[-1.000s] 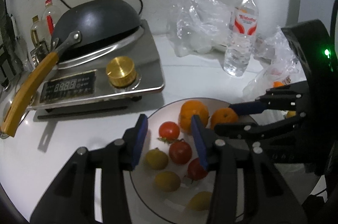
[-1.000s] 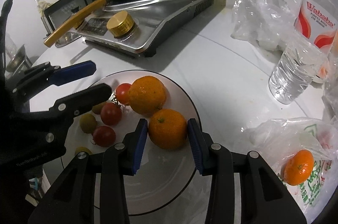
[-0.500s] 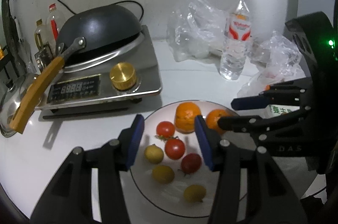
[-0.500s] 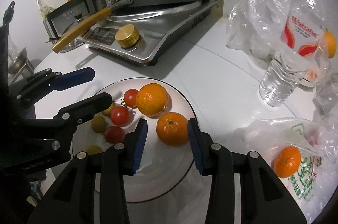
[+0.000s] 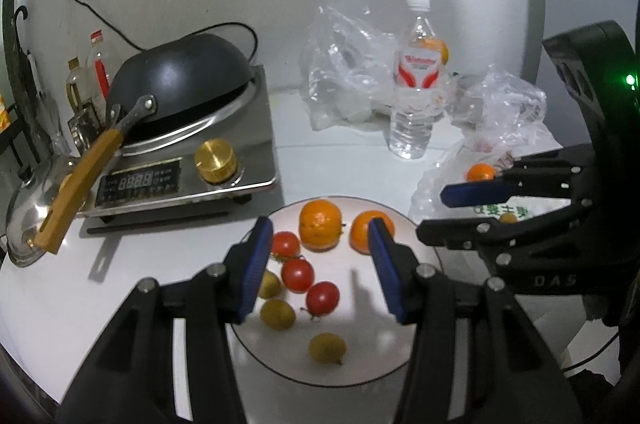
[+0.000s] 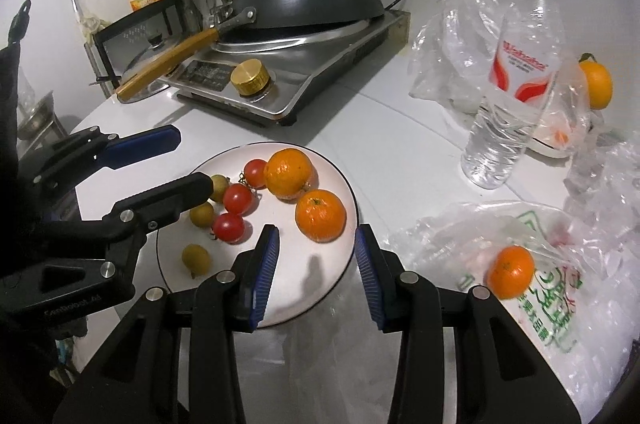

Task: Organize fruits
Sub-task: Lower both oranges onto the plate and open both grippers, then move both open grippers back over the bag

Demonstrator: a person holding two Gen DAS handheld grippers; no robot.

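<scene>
Far left in the right wrist view, the left tongs [image 6: 176, 160] hang over the plate's edge with their jaws apart and nothing between them. Behind them, upper left, a wok [image 6: 308, 0] sits on an induction cooker [image 6: 280, 84], well out of the way of the fruit.

Middle of the frame is the plate [image 6: 332, 288] on the white tabletop [image 6: 400, 152]. It's got three small tomatoes [image 6: 238, 198] and three yellowish little fruits [image 6: 196, 258] bunched on its left side, with two oranges [image 6: 320, 214] toward the back right. Looks to me like like-with-like grouping, so the sorting is partly done.

Bottom center, the right tongs [image 6: 316, 252] hover just above the near rim, jaws wide and empty, lined up roughly with the nearer orange. Open like that they could drop around round fruit without knocking it.

Further right, a water bottle [image 6: 512, 92] stands upright. Lower right there's a crumpled plastic bag [image 6: 560, 288] with another orange [image 6: 510, 272] resting in it, and one more orange [image 6: 596, 84] at the far right edge behind the bottle. My guess is those are what's left to bring over to the plate. Loose plastic could snag the tongs.

In the left wrist view, the left tongs [image 5: 318, 264] sit over the plate's middle, apart too.
</scene>
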